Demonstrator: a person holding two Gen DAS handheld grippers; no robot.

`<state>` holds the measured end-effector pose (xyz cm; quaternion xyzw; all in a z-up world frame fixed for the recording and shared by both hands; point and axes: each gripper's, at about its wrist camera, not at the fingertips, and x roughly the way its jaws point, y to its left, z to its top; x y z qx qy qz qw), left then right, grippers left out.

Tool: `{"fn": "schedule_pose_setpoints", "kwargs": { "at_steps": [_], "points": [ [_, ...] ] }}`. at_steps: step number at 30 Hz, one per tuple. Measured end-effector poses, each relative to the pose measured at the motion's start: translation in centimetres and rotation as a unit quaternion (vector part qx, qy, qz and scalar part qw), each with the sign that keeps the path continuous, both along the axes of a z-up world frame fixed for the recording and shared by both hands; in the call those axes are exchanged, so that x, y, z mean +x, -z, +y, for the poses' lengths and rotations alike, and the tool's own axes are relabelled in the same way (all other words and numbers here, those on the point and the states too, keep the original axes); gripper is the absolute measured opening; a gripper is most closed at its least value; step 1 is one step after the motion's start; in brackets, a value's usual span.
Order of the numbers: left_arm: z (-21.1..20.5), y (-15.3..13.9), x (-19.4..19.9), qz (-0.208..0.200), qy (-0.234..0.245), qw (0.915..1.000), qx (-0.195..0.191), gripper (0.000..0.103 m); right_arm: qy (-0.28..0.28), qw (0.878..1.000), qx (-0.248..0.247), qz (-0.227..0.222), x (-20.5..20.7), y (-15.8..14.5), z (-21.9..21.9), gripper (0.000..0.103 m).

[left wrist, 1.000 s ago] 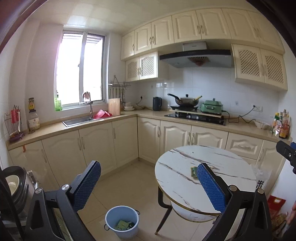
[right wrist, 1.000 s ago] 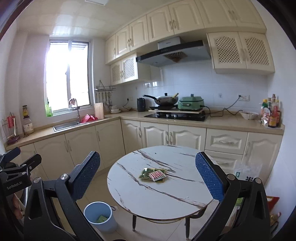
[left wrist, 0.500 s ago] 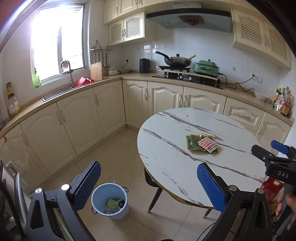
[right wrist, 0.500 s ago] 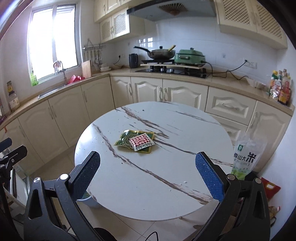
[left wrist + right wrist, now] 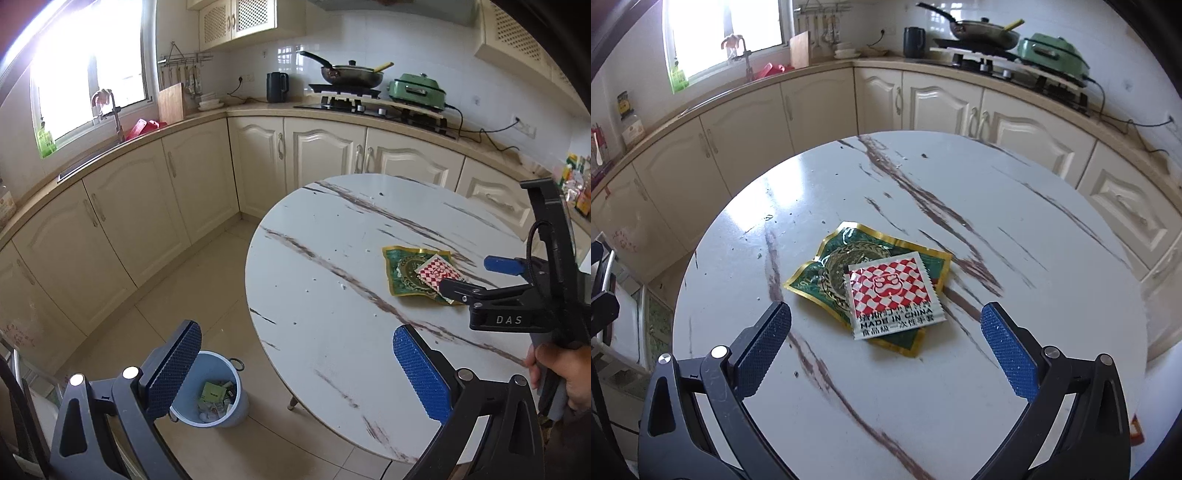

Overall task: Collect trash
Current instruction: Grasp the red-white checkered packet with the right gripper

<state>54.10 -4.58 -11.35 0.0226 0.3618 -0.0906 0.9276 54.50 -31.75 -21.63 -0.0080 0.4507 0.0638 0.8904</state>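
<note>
Two flat wrappers lie on the round marble table (image 5: 997, 221): a red-and-white checked sachet (image 5: 890, 291) on top of a green and gold wrapper (image 5: 827, 273). My right gripper (image 5: 885, 308) hovers open just above them, with a blue pad on either side. In the left wrist view the same sachet (image 5: 437, 271) and green wrapper (image 5: 406, 273) lie at the table's (image 5: 332, 258) right side, partly hidden by the right gripper (image 5: 476, 275). My left gripper (image 5: 294, 328) is open and holds nothing, above the table's left edge. A blue bin (image 5: 236, 413) with scraps inside stands on the floor below it.
Cream cabinets and a beige counter run around the back. On the counter are a wok (image 5: 351, 74), a green cooker (image 5: 417, 86) and a black kettle (image 5: 277, 86). A hand (image 5: 565, 373) holds the right gripper's handle. Tiled floor lies left of the table.
Both grippers have tilted down and come closer to the table. The right gripper has moved in over the two wrappers. Both stay open.
</note>
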Motion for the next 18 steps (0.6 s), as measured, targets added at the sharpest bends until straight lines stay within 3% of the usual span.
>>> {"fn": "schedule_pose_setpoints", "kwargs": {
  "at_steps": [8, 11, 16, 18],
  "points": [
    [-1.4, 1.5, 3.4, 0.015, 0.008, 0.9999, 0.003, 0.102, -0.025, 0.999, 0.016, 0.022, 2.6, 2.8, -1.1, 0.092],
    [-1.9, 2.0, 4.0, 0.016, 0.011, 0.9998, 0.007, 0.102, -0.034, 0.999, 0.011, 0.027, 2.9, 3.3, -1.2, 0.07],
    [-2.3, 2.7, 4.0, 0.018, 0.012, 0.9997, 0.01, 0.102, -0.046, 0.999, 0.008, 0.019, 2.6, 3.2, -1.3, 0.063],
    [-2.3, 3.0, 4.0, 0.02, 0.01, 0.9997, 0.011, 0.102, -0.044, 0.999, 0.013, 0.018, 2.5, 3.1, -1.6, 0.052]
  ]
}}
